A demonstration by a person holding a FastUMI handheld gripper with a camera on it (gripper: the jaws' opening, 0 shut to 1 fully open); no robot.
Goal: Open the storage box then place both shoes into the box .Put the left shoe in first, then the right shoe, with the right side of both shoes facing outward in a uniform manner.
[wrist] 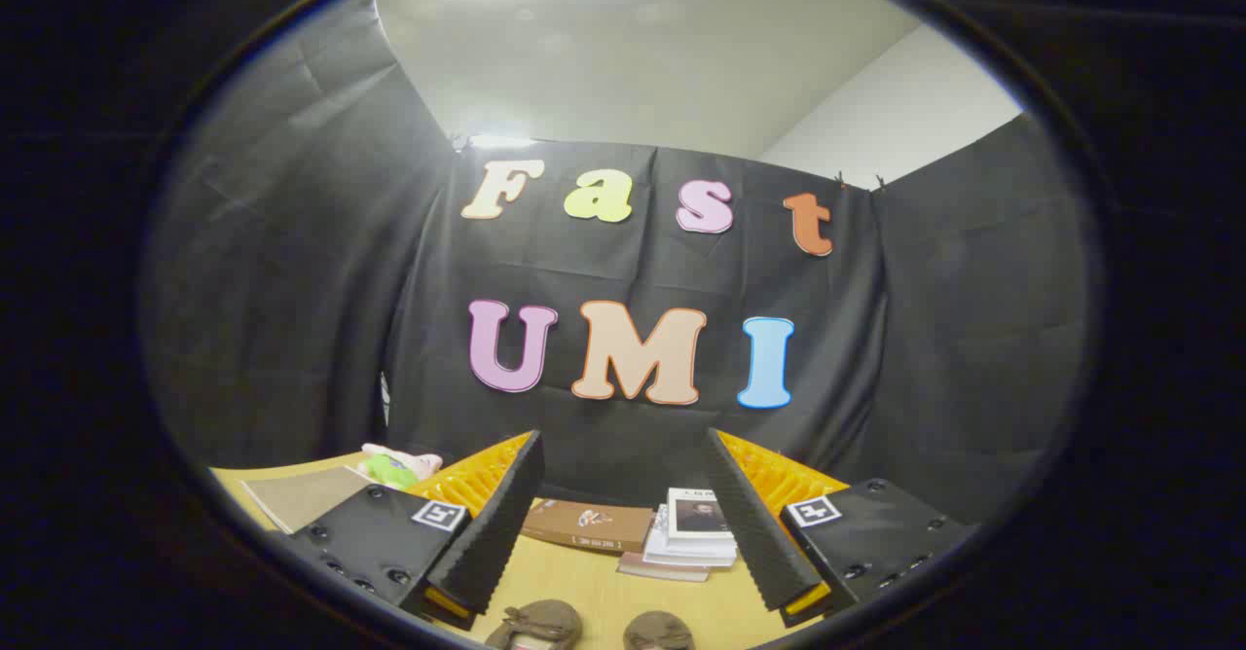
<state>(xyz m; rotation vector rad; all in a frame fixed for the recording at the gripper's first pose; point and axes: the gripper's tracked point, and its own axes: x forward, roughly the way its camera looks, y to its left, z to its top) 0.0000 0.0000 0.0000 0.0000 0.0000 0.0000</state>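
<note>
Shoes [594, 629] cut off below parted claw [623, 533]

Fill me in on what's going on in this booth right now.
A hand-held gripper is raised above a wooden table, its fingers spread open and holding nothing. Low between the fingers, two brown shoes sit side by side on the table, untouched. Beyond them lie a brown book and a stack of white books near the black cloth wall. A soft toy and a grey pad lie past the left finger. No shoe has been picked up yet.
</note>
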